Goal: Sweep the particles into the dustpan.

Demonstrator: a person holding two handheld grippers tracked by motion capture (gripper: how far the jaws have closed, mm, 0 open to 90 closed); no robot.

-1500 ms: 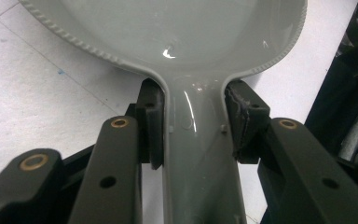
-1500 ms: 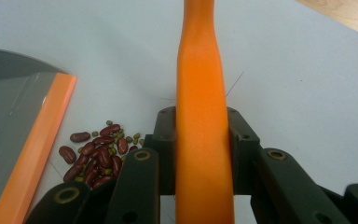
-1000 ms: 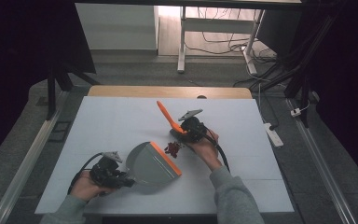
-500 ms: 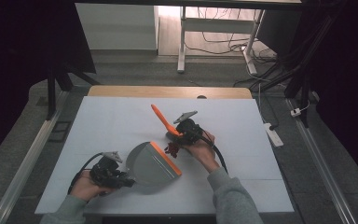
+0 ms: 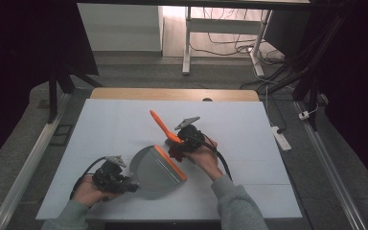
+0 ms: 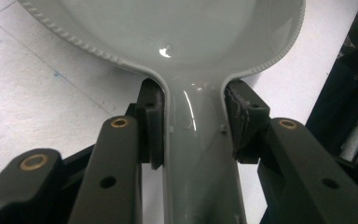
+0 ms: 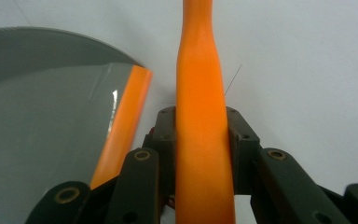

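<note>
A: Grey plastic, that dustpan (image 5: 154, 170): we have its handle clamped between the pads of our left gripper (image 5: 129, 186), and the pan lies flat on the table, spreading away from the jaws toward the orange lip (image 5: 170, 163).

B: And our right gripper (image 5: 176, 149) is clenched on the orange brush handle (image 5: 165, 127), which slants up and away from the jaws, just beside that lip.

A: Under it all we see a pale white tabletop (image 5: 249, 134) with a wooden edge at the far side; beyond, grey floor, a desk frame and loose cables.

B: Compared with a second ago, we've brought the brush closer to the lip, its handle leaning further left. The dustpan hasn't shifted.
</note>
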